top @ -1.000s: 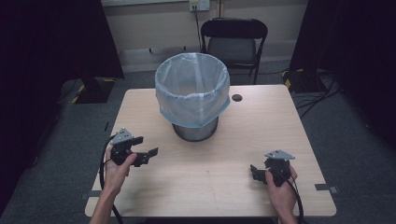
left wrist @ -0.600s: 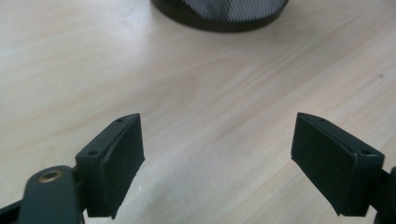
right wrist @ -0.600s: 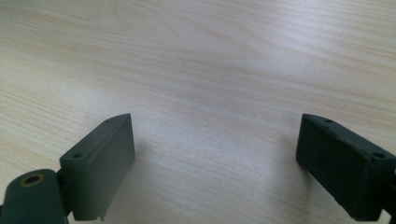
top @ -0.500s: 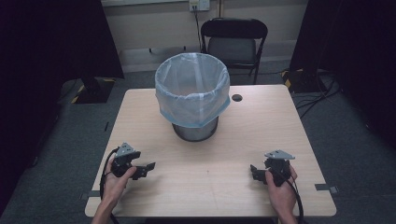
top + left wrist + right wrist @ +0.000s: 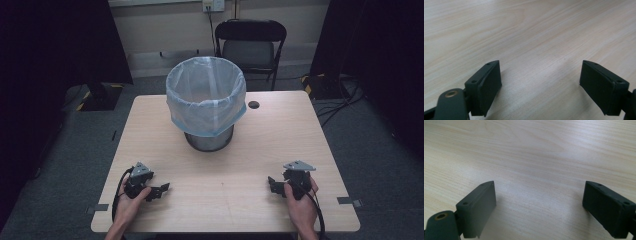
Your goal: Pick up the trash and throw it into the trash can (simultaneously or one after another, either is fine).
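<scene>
No writing, label, brand or number can be read anywhere — not on the table [image 5: 310, 130] or the lined bin [image 5: 206, 100]. The chair [image 5: 250, 42] behind is unmarked too.

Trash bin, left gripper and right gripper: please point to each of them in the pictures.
Trash bin [image 5: 207, 122], high view, on the bag folded over its side.
Left gripper [image 5: 159, 190], high view, between its fingertips.
Right gripper [image 5: 272, 184], high view, between its fingertips.

High view: looking forward and down from above the near edge of the pale wooden table [image 5: 225, 165].
Gripper views: facing close down onto bare tabletop.
Shared: that tabletop.
</scene>
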Demonstrator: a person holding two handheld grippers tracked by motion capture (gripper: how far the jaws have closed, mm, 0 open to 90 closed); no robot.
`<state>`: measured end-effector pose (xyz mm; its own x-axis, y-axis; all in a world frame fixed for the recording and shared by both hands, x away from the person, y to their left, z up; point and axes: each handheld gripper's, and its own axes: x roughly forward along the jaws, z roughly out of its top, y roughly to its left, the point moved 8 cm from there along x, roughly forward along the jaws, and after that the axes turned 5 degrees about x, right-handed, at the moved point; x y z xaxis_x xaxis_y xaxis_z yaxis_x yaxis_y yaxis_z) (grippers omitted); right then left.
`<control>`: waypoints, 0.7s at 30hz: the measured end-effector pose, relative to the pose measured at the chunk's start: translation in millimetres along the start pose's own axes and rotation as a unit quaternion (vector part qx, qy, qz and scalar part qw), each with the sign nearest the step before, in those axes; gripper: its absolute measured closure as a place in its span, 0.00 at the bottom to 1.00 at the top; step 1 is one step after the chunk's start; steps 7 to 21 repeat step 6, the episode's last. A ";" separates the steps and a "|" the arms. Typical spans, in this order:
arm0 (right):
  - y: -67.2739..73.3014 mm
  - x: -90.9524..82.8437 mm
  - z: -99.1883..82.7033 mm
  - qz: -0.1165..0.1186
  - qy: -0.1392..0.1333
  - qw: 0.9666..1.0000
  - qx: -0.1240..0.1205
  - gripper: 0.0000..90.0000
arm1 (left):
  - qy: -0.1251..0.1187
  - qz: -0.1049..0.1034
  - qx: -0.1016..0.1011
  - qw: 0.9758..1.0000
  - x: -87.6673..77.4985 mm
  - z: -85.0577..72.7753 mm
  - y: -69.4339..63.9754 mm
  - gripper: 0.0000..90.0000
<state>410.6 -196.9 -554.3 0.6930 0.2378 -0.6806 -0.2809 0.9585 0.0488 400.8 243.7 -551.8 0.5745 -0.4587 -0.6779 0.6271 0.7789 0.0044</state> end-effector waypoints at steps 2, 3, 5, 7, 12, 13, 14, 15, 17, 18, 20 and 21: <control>0.0 0.0 0.0 0.000 0.000 1.000 0.000 0.12 | -0.001 0.016 0.018 1.000 1.9 -1.2 -1.4 0.18; 0.0 0.0 0.0 0.000 0.000 1.000 0.000 0.12 | -0.001 0.016 0.018 1.000 1.9 -1.2 -1.4 0.16; 0.0 0.0 0.0 0.000 0.000 1.000 0.000 0.12 | 0.001 0.020 0.022 1.000 2.3 -1.5 -1.6 0.16; 0.0 0.0 0.0 0.000 0.000 1.000 0.000 0.12 | -0.001 0.018 0.019 1.000 2.5 -1.2 -1.6 0.16; 0.0 0.0 0.0 0.000 0.000 1.000 0.000 0.12 | -0.001 0.018 0.019 1.000 2.5 -1.2 -1.6 0.16; 0.0 0.0 0.0 0.000 0.000 1.000 0.000 0.12 | -0.001 0.018 0.019 1.000 2.5 -1.2 -1.6 0.16; 0.0 0.0 0.0 0.000 0.000 1.000 0.000 0.12 | -0.001 0.018 0.019 1.000 2.5 -1.2 -1.6 0.16; 0.0 0.0 0.0 0.000 0.000 1.000 0.000 0.12 | -0.001 0.018 0.019 1.000 2.5 -1.2 -1.6 0.16; 0.0 0.0 0.0 0.000 0.000 1.000 0.000 0.12 | -0.001 0.018 0.019 1.000 2.5 -1.2 -1.6 0.16; 0.0 0.0 0.0 0.000 0.000 1.000 0.000 0.12 | -0.001 0.018 0.019 1.000 2.5 -1.2 -1.6 0.16; 0.0 0.0 0.0 0.000 0.000 1.000 0.000 0.12 | -0.001 0.018 0.019 1.000 2.5 -1.2 -1.6 0.16; 0.0 0.0 0.0 0.000 0.000 1.000 0.000 0.12 | -0.001 0.018 0.019 1.000 2.5 -1.2 -1.6 0.16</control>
